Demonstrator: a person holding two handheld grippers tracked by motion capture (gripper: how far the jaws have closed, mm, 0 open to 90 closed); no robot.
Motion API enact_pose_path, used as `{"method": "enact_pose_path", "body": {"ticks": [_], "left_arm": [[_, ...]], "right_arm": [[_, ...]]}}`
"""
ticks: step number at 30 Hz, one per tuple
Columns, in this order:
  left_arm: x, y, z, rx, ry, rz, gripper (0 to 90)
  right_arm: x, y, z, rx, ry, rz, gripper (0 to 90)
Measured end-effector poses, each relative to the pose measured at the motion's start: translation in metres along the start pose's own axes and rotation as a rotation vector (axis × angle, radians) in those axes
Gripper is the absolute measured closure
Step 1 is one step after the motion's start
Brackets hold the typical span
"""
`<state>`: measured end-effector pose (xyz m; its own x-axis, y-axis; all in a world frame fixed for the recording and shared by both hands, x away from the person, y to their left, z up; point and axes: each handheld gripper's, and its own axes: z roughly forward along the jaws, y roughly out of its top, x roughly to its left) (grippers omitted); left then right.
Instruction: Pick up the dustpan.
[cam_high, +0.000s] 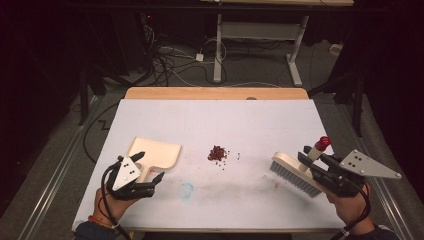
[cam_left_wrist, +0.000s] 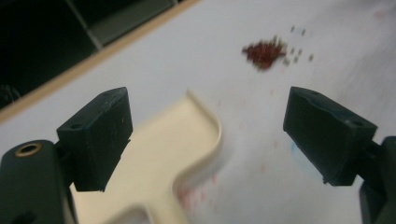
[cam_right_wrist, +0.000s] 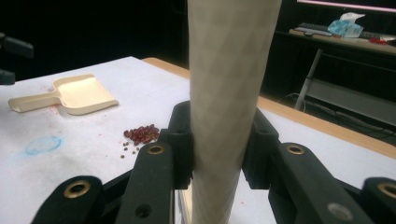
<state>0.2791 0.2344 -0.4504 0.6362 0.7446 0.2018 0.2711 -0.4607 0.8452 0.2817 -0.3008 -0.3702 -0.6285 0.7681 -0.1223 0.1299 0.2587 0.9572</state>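
Observation:
A cream dustpan (cam_high: 159, 151) lies on the white table (cam_high: 215, 120) at the left, handle toward the person. My left gripper (cam_high: 149, 166) hovers open over that handle; in the left gripper view the dustpan (cam_left_wrist: 187, 140) sits between the wide-spread jaws of the gripper (cam_left_wrist: 208, 140), with no pad touching it. A small pile of red beans (cam_high: 217, 153) lies mid-table, a few strays beside it. My right gripper (cam_high: 312, 167) is shut on the pale handle of a brush (cam_high: 295, 172) with grey bristles and a red tip. The right gripper (cam_right_wrist: 217, 144) clamps the brush handle (cam_right_wrist: 229, 84).
A blue smudge (cam_high: 186, 190) marks the table near the front edge, and faint red dust stains lie around it. A wooden strip (cam_high: 215, 93) runs along the far edge. Beyond it are desk legs (cam_high: 218, 50) and cables on the floor.

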Motion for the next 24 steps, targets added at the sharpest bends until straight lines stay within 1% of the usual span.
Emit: {"method": "enact_pose_path", "body": {"ticks": [1,2,3,4,5,7,8,9,10,12,13,14,15,16,17,18,19,20,21,22,23,24], "left_arm": [[0.000,0.000,0.000,0.000,0.000,0.000,15.3],[-0.001,-0.010,-0.002,0.038,0.017,-0.006,15.4],[-0.002,-0.014,-0.003,0.048,0.008,-0.035,15.4],[-0.002,-0.014,-0.003,0.048,0.008,-0.035,15.4],[-0.004,-0.017,-0.004,0.088,0.017,-0.041,15.6],[-0.004,-0.019,-0.007,0.090,0.028,-0.055,15.8],[-0.004,-0.019,-0.007,0.090,0.028,-0.055,16.5],[-0.003,-0.020,-0.008,0.095,0.029,-0.074,16.5],[-0.002,-0.021,-0.011,0.122,0.030,-0.105,16.6],[-0.001,-0.021,-0.014,0.133,0.040,-0.132,16.6],[0.001,-0.020,-0.015,0.150,0.050,-0.145,16.7],[0.004,-0.016,-0.014,0.194,0.066,-0.154,17.2],[0.009,-0.011,-0.013,0.243,0.086,-0.174,18.5],[0.016,-0.007,-0.011,0.270,0.096,-0.221,20.1],[0.022,-0.004,-0.009,0.277,0.072,-0.274,20.8],[0.027,-0.002,-0.006,0.284,0.053,-0.306,20.8],[0.031,-0.002,-0.002,0.297,0.059,-0.320,20.6],[0.033,-0.003,0.004,0.322,0.060,-0.330,21.0],[0.035,-0.005,0.011,0.347,0.052,-0.343,21.0],[0.035,-0.008,0.017,0.363,0.040,-0.356,20.8],[0.035,-0.008,0.017,0.363,0.040,-0.356,20.7],[0.036,-0.012,0.024,0.375,0.015,-0.374,20.7]], "right_arm": [[0.000,-0.001,0.001,0.005,0.002,0.002,69.7],[0.000,-0.001,0.001,0.007,0.001,0.003,69.7],[0.000,-0.002,0.001,0.009,0.001,0.002,69.7],[0.000,-0.002,0.002,0.008,0.003,-0.003,69.7],[0.000,-0.002,0.002,0.007,0.004,-0.004,69.7],[0.001,-0.001,0.003,0.008,0.006,-0.009,69.7],[0.001,-0.001,0.004,0.009,0.006,-0.012,69.7],[0.001,0.000,0.004,0.008,0.004,-0.017,69.7],[0.002,0.001,0.005,0.008,0.002,-0.017,69.7],[0.003,0.002,0.006,0.006,0.008,-0.028,69.6],[0.003,0.002,0.006,0.004,0.009,-0.028,69.6],[0.002,0.002,0.008,0.001,0.016,-0.025,69.6],[0.001,0.002,0.009,0.000,0.024,-0.013,69.6],[0.000,0.002,0.011,0.002,0.029,-0.003,69.6],[-0.001,0.002,0.012,0.006,0.028,0.003,69.6],[-0.002,0.001,0.014,0.011,0.025,0.004,69.6],[-0.002,0.001,0.015,0.014,0.020,0.000,69.6],[-0.002,0.001,0.016,0.014,0.018,0.000,69.6],[-0.002,0.001,0.017,0.015,0.020,-0.002,69.6],[-0.002,0.001,0.018,0.018,0.021,-0.001,69.6],[-0.001,0.001,0.018,0.022,0.021,-0.001,69.5],[-0.001,0.000,0.019,0.028,0.021,-0.003,69.6]]}}
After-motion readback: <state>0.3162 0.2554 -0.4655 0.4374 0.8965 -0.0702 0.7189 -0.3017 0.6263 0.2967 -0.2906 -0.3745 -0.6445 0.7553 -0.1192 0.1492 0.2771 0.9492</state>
